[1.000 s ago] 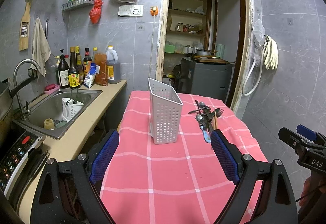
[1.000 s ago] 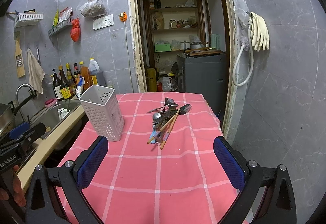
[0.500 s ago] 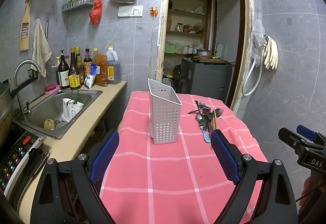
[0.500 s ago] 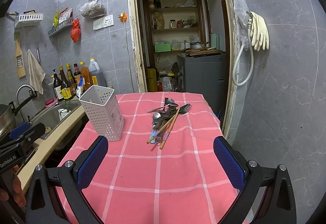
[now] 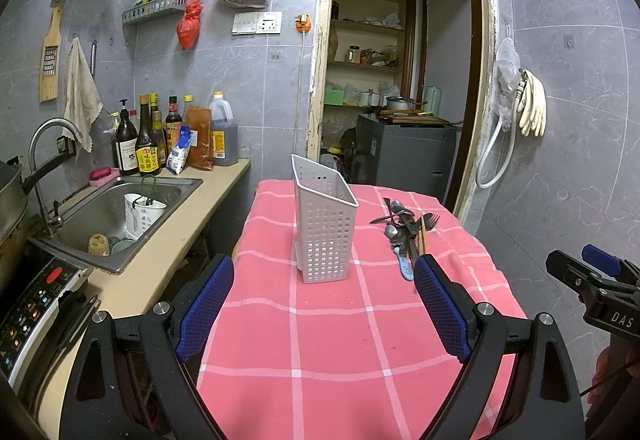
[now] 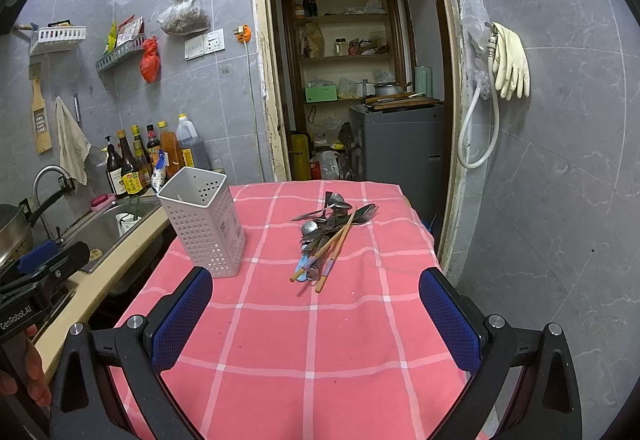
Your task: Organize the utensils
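A heap of utensils [image 6: 328, 236] lies on the far right part of a table covered by a pink checked cloth [image 6: 304, 340]: spoons, forks, a pair of wooden chopsticks [image 6: 326, 254] lying across the top, and a blue-handled piece at the near end of the pile. To the left of the heap, well apart from it, a white perforated holder [image 5: 325, 224] stands upright on the same cloth, and nothing shows above its open top. The left gripper [image 5: 320, 308] hangs over the near edge of the table with its blue-padded fingers [image 5: 206, 306] spread wide, nothing between them, the holder framed in the gap. The right gripper [image 6: 316, 320] is likewise spread wide and holds nothing, with the heap of utensils ahead of it. Beside the table on the left runs a counter with a steel sink [image 5: 116, 208], a curved tap and a row of sauce bottles [image 5: 148, 144] against the grey tiled wall. Behind the table an open doorway shows shelves, and a pair of rubber gloves [image 6: 510, 62] hangs on the wall to its right
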Demonstrator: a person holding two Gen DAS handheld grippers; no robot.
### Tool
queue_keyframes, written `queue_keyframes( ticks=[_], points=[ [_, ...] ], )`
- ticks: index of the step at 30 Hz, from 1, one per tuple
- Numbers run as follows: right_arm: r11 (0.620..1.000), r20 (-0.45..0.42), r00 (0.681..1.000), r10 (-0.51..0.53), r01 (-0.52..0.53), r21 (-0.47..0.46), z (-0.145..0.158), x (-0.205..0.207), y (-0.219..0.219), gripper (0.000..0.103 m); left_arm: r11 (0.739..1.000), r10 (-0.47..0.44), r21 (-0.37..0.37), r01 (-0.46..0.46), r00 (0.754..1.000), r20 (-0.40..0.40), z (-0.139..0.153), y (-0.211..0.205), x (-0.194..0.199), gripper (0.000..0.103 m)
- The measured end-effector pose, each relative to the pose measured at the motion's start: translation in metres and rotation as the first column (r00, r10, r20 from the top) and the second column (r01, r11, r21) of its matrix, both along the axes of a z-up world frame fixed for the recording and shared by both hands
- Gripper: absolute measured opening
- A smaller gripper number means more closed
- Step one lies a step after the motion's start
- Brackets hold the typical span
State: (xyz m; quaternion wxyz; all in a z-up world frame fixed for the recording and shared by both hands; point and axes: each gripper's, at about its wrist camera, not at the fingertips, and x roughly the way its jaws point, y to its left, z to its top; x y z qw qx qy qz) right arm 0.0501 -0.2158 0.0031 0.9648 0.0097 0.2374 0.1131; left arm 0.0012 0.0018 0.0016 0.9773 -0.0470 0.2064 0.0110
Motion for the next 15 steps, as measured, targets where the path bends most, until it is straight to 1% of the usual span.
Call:
queue_keyframes(
  ticks=[15],
  points=[
    [1.000,-0.002,1.000,0.000,0.000,0.001,-0.0007,0.0014,0.0005,0.103,1.000,0.000,0.001,0.000,1.000,0.000,-0.0005,-0.0006,-0.0002,0.088]
  ],
)
